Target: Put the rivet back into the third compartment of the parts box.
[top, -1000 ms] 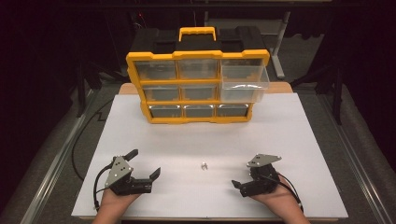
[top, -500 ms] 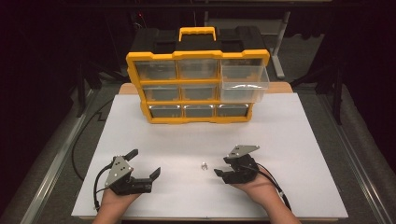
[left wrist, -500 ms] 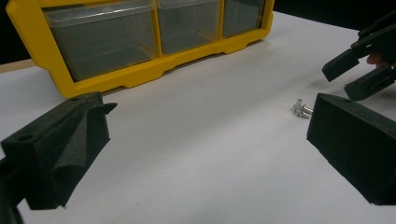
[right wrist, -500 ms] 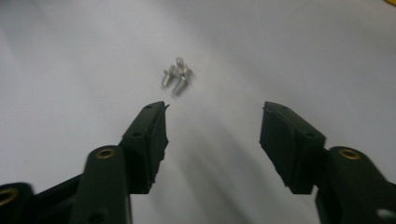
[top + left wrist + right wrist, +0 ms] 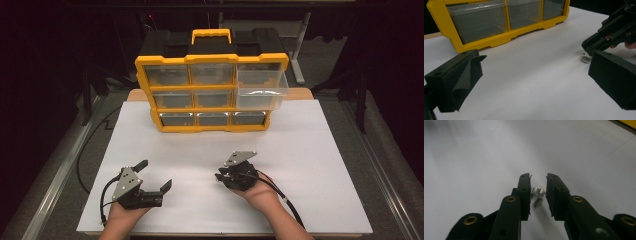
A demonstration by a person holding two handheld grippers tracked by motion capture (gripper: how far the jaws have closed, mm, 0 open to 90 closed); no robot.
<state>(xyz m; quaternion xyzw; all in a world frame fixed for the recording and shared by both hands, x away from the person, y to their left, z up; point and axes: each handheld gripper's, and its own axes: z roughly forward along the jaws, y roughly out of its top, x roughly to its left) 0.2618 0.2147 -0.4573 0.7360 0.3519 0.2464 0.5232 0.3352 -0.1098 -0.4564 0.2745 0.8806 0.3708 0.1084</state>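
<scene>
Right gripper [image 5: 537,185] jaws just closing around small metal screws [image 5: 537,195], not yet clamped. Left gripper [image 5: 156,176] idle, jaws apart. Pickup barely begun; open drawer [image 5: 262,86] awaits.

A box of drawers [image 5: 210,92] stands at the back of the table [image 5: 310,150], with its top right drawer [image 5: 261,82] pulled out. Near the front, small screws [image 5: 537,195] lie on the table between the right gripper [image 5: 222,176]'s jaws. The left gripper [image 5: 156,176] rests to the left, well apart.
</scene>
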